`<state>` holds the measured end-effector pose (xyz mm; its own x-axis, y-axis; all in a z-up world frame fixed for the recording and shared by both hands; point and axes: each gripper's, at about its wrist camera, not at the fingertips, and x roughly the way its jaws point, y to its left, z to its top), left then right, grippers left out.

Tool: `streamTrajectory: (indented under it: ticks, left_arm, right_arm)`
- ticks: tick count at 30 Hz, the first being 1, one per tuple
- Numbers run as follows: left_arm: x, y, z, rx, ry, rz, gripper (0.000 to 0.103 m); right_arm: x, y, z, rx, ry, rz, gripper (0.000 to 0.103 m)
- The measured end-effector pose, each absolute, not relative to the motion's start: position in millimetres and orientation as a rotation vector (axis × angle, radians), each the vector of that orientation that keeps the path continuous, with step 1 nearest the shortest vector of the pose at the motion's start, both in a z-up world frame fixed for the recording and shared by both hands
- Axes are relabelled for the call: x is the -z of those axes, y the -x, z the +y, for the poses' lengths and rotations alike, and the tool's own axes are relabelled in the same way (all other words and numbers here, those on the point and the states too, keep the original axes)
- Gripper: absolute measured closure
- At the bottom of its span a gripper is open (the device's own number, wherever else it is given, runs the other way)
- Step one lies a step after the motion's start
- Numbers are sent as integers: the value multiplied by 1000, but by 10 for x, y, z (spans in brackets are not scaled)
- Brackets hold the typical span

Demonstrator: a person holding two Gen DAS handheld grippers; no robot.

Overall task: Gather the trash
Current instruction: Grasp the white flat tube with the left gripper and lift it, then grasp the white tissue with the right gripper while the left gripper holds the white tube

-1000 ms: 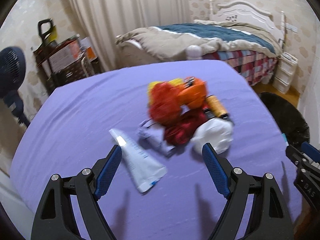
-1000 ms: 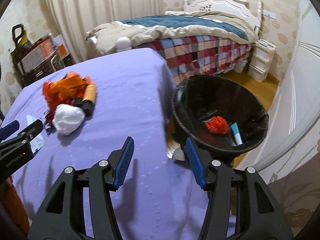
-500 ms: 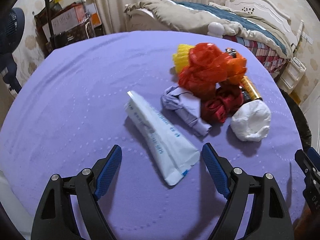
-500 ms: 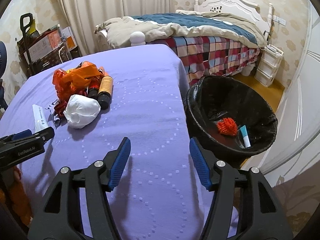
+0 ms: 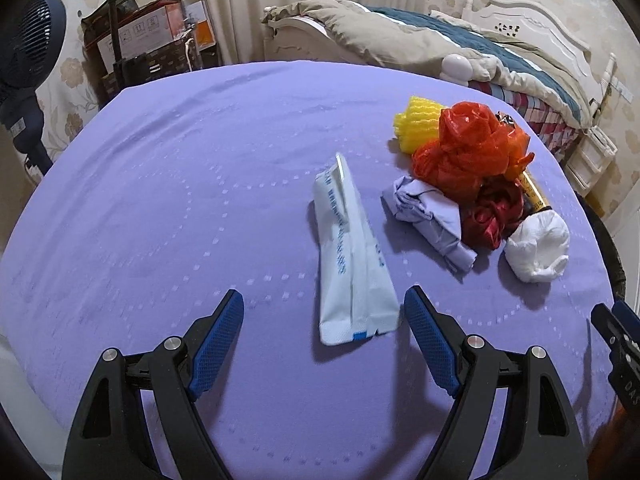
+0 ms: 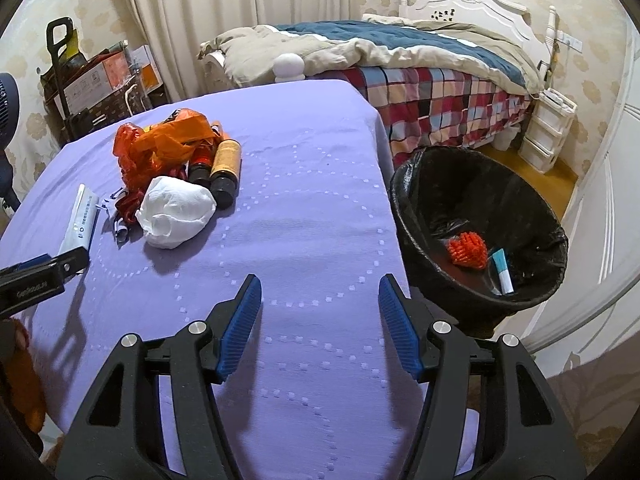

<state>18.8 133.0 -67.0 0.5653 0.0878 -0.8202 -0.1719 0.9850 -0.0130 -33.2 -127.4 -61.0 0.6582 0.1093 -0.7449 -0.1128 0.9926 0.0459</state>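
Left gripper: jaws spread wide, empty, low over the purple tablecloth; near end of the white tube lies between the blue pads, untouched.
White tube: flat on the cloth, crimped end toward 12 o'clock.
Trash heap: at 2 o'clock from the tube; crumpled lilac paper, orange plastic bag, yellow foam net, white tissue wad.
Right gripper: jaws apart, holding nothing, above the cloth's near edge.
Brown bottles: two, lying side by side, touching the heap.
Bin: black-lined, at 3 o'clock beside the table; inside, an orange net and a small tube.
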Motion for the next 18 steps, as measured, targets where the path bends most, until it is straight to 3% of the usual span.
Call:
streamTrajectory:
  ticks: [3,11,18]
  left_arm:
    - [679,-224,1327,-144,85,957,24]
    - [654,-207,1369,-128,34,919,62]
    - [647,-215,1470,-115,42,910,63]
  right_arm:
    - [597,332,-1234,-130,11,841,43]
    - [542,308,-999,-178,51,829,43]
    - [502,239,-746,-227,86,823,42]
